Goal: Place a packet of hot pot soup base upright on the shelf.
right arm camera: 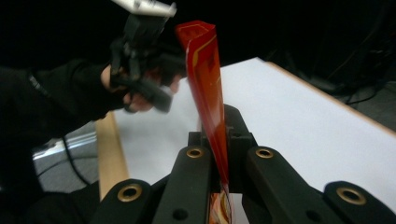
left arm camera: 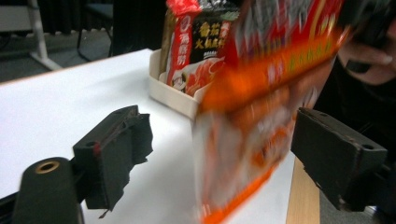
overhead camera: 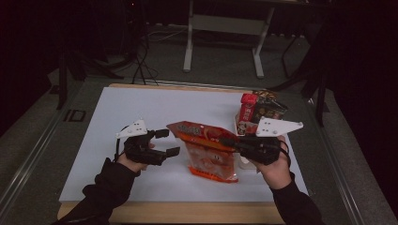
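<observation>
I am holding an orange snack bag (overhead camera: 206, 150) at the centre of the high view, lifted so that its lower end is hanging just over the white tabletop (overhead camera: 141, 108). I am judging it light and soft: a thin, glossy film pouch with loose contents, so it is likely to sag, swing and slip if pinched on the puffy middle. The flat sealed edge looks like the safest place to grip, and that is where I am gripping it.

My right hand-held gripper (right arm camera: 217, 154) is clamped fully shut on that edge; in the right gripper view, the red film is rising between the two black jaws at the bottom centre. In the high view this hand-held gripper (overhead camera: 234, 142) is sitting right of centre, on the bag's right side.

My left hand-held gripper (overhead camera: 169, 142), left of centre, is standing wide open and holding nothing; in the left gripper view, the bag (left arm camera: 261, 116) is hanging between the spread jaws, blurred and touching neither.

Farther off, at the upper right of the tabletop, a white tray (left arm camera: 175, 95) is holding other packets (overhead camera: 256, 110) upright.
</observation>
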`<state>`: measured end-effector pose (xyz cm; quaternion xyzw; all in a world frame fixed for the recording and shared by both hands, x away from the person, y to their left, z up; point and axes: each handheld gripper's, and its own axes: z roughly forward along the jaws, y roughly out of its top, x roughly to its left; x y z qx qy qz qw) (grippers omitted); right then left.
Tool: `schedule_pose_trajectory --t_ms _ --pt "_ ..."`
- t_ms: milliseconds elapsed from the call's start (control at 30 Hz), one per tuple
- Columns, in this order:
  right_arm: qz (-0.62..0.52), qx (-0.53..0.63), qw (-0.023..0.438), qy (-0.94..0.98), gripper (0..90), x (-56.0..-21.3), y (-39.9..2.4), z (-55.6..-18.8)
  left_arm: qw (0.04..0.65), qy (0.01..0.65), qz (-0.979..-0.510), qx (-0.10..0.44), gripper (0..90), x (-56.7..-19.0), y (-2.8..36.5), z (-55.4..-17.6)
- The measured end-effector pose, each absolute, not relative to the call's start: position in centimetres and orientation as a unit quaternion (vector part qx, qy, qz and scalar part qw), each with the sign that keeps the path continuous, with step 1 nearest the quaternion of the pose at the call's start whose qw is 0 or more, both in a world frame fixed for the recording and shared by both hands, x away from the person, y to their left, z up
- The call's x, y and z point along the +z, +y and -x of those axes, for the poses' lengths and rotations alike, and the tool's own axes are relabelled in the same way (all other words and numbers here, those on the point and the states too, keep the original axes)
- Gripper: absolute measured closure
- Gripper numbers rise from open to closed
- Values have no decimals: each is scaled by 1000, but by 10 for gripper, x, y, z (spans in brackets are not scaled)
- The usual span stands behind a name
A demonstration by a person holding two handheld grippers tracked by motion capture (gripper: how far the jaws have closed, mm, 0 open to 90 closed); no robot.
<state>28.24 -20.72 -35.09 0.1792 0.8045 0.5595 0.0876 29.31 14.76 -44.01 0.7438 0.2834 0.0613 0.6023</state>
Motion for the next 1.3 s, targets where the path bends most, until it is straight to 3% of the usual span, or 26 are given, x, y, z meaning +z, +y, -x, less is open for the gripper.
schedule_pose_trajectory --t_ms 133,333,833,1300 --pt "-187 574 97 791 900 -339 -216 -286 595 297 -743 80 90 -450 149 -288" --pt "-197 586 124 776 900 -322 -230 -290 576 309 -754 66 27 -467 151 -281" --pt "-223 603 183 744 900 -288 -265 -300 546 340 -762 78 13 -501 156 -253" --pt "-265 599 210 726 900 -283 -310 -312 549 356 -753 73 12 -514 160 -259"
